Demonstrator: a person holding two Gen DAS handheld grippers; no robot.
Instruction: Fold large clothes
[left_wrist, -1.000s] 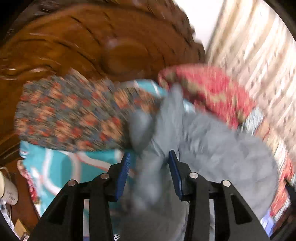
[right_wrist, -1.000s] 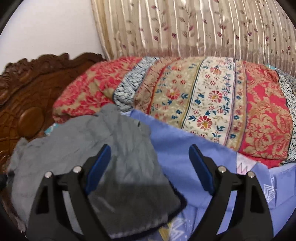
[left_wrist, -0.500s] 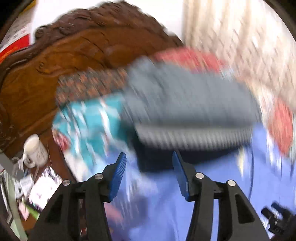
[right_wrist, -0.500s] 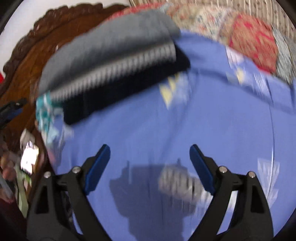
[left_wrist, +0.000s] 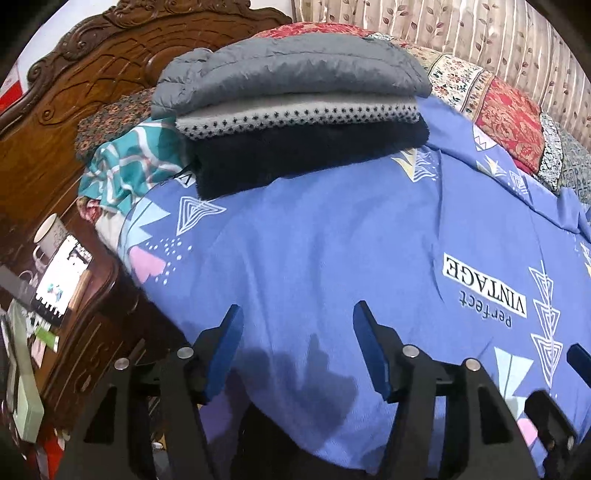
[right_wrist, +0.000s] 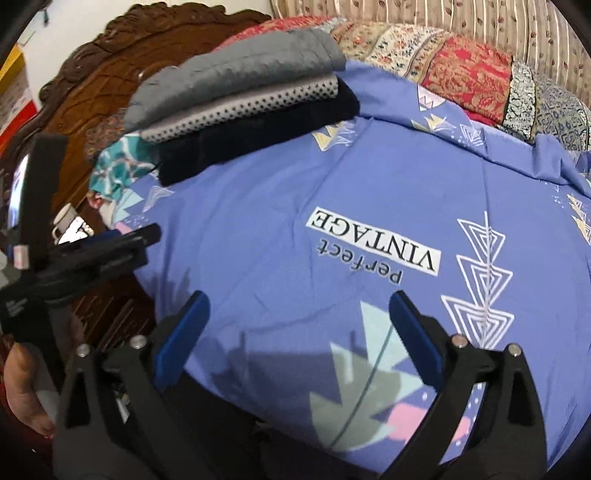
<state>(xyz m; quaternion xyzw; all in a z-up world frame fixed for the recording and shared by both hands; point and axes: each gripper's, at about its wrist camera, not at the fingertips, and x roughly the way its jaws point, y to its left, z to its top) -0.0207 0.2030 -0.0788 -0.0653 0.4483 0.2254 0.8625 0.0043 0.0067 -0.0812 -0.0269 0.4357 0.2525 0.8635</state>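
Observation:
A folded grey garment (left_wrist: 288, 70) lies on top of a stack, over a grey dotted knit (left_wrist: 295, 114) and a dark navy garment (left_wrist: 306, 155), at the head of the bed. The stack also shows in the right wrist view (right_wrist: 236, 74). My left gripper (left_wrist: 297, 347) is open and empty, held back over the near edge of the blue bedsheet (left_wrist: 332, 240). My right gripper (right_wrist: 295, 332) is open and empty over the same sheet (right_wrist: 369, 166). The left gripper also shows at the left of the right wrist view (right_wrist: 122, 236).
A carved wooden headboard (left_wrist: 92, 74) stands behind the stack. A teal patterned pillow (left_wrist: 129, 162) lies left of it and a red floral quilt (left_wrist: 506, 114) to the right. A bedside table with a mug (left_wrist: 50, 236) sits at the left. A curtain (left_wrist: 461, 33) hangs behind.
My left gripper let go of the grey garment, which now lies folded on the stack. Both grippers pulled back toward the near edge of the bed.

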